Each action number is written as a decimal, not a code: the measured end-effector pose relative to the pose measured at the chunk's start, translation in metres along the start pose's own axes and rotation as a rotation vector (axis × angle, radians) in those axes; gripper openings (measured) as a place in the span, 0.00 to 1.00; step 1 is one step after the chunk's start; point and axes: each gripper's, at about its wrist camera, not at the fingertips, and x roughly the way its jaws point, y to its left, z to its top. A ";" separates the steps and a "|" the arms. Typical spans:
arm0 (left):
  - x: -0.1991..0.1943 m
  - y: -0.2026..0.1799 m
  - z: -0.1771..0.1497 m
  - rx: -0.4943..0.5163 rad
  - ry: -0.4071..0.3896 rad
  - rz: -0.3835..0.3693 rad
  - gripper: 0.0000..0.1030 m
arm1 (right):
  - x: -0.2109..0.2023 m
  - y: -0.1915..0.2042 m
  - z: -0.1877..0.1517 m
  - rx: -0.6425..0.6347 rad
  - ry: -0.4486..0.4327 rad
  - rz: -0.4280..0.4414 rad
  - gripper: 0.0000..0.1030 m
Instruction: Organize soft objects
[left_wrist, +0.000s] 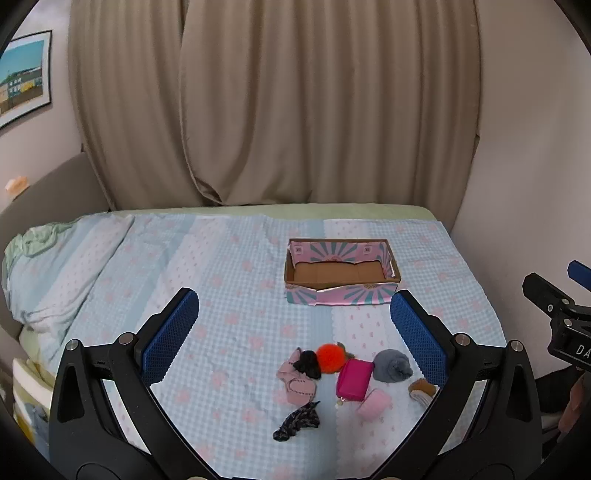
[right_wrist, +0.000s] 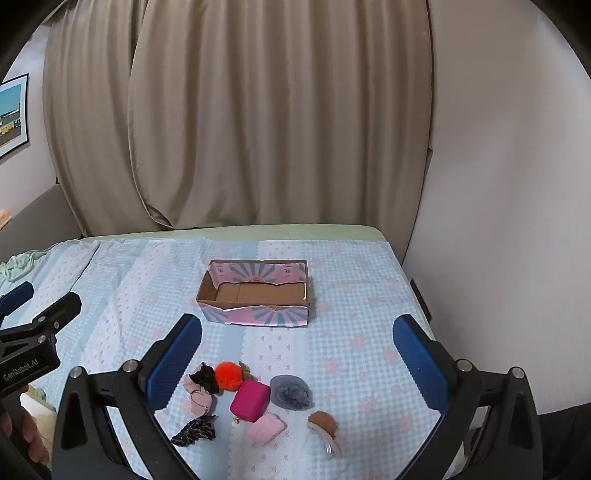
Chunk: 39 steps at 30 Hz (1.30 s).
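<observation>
Both the left gripper (left_wrist: 294, 325) and right gripper (right_wrist: 297, 350) hang spread and empty, soft items (right_wrist: 251, 400) still loose before the bare cardboard box (right_wrist: 258, 317), nothing sorted.

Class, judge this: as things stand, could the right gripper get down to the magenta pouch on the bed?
Probably yes. The right gripper is open above the bed, and the magenta pouch lies uncovered below, though the pink pad touches its near edge.

A cluster of soft items lies on the bed: orange pom-pom (right_wrist: 228, 374), magenta pouch (right_wrist: 250, 400), grey furry ball (right_wrist: 290, 392), pale pink pad (right_wrist: 266, 428), dark scrunchie (right_wrist: 195, 431). The open cardboard box (right_wrist: 255, 316) sits well apart behind them.
</observation>
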 end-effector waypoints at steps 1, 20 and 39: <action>-0.003 0.002 0.001 -0.004 0.000 -0.001 1.00 | -0.001 0.000 0.002 -0.002 0.001 0.000 1.00; -0.025 0.012 0.001 -0.026 -0.038 -0.007 1.00 | -0.020 0.005 0.004 -0.005 -0.052 0.017 1.00; -0.030 0.014 -0.001 -0.027 -0.071 -0.011 1.00 | -0.022 0.007 0.004 -0.004 -0.073 0.029 1.00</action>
